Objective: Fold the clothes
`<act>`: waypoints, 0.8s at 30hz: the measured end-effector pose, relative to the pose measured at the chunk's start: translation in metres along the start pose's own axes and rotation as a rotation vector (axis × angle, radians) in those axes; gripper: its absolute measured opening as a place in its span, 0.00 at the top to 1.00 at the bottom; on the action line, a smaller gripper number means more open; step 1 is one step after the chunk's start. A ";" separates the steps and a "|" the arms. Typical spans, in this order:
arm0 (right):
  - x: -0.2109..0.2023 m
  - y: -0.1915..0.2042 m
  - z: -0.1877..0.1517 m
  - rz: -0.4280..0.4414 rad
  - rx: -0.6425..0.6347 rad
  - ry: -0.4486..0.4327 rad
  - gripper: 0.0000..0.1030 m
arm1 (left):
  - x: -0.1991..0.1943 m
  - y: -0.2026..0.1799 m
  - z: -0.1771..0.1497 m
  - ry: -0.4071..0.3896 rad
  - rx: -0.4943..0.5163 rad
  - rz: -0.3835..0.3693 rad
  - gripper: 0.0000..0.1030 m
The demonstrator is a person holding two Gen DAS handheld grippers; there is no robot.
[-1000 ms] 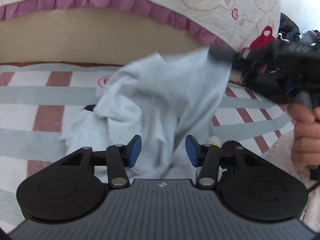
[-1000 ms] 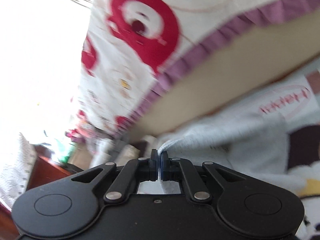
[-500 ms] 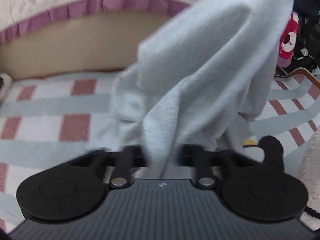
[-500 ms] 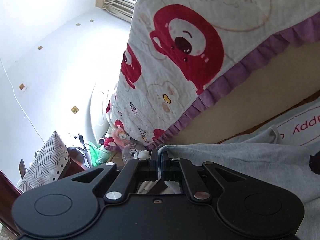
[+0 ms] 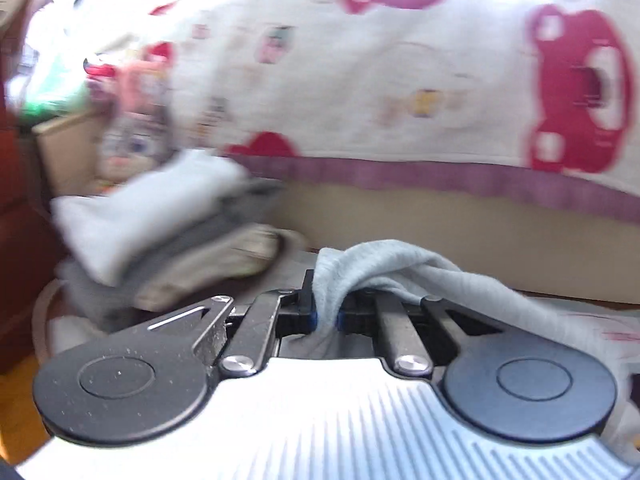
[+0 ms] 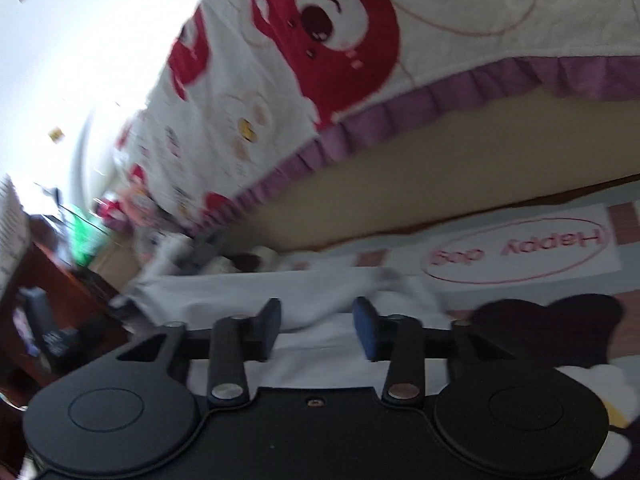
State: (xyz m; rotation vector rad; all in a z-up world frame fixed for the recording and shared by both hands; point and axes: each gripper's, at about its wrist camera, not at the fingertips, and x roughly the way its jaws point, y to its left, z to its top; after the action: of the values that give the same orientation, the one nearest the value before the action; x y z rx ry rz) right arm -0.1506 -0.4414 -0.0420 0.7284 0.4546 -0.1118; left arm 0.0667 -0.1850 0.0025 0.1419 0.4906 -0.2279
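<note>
Left wrist: left hand-held gripper [image 5: 327, 314] pinches grey garment [image 5: 400, 264]; right hand-held gripper [image 6: 316, 330] open, prob. just above it

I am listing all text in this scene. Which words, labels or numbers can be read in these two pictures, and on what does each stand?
"Happy dog": pink letters inside a pink oval on the white patch of the striped mat; it appears upside down in the right wrist view.
Faint pink marks on the mat in the left wrist view: too blurred to read.
Bear blanket: pictures only, no readable words.

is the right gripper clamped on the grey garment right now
No, the right gripper stands open with a wide gap between its blue pads, above the grey garment.
</note>
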 end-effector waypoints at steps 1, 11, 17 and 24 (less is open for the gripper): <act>0.005 0.000 -0.001 -0.035 -0.006 0.024 0.52 | 0.003 0.008 0.001 0.023 -0.019 0.012 0.92; 0.053 -0.014 -0.019 -0.186 0.037 0.271 0.50 | 0.040 0.041 -0.004 0.249 -0.176 -0.032 0.91; 0.084 0.015 -0.037 -0.152 -0.092 0.365 0.47 | 0.061 0.057 -0.013 0.343 -0.262 -0.093 0.91; 0.102 0.091 -0.072 -0.159 -0.701 0.294 0.45 | 0.075 0.080 -0.020 0.422 -0.385 -0.138 0.91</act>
State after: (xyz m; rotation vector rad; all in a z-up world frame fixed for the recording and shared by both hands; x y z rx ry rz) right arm -0.0618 -0.3197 -0.0778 0.0145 0.7789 0.0112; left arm 0.1422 -0.1173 -0.0451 -0.2258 0.9557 -0.2345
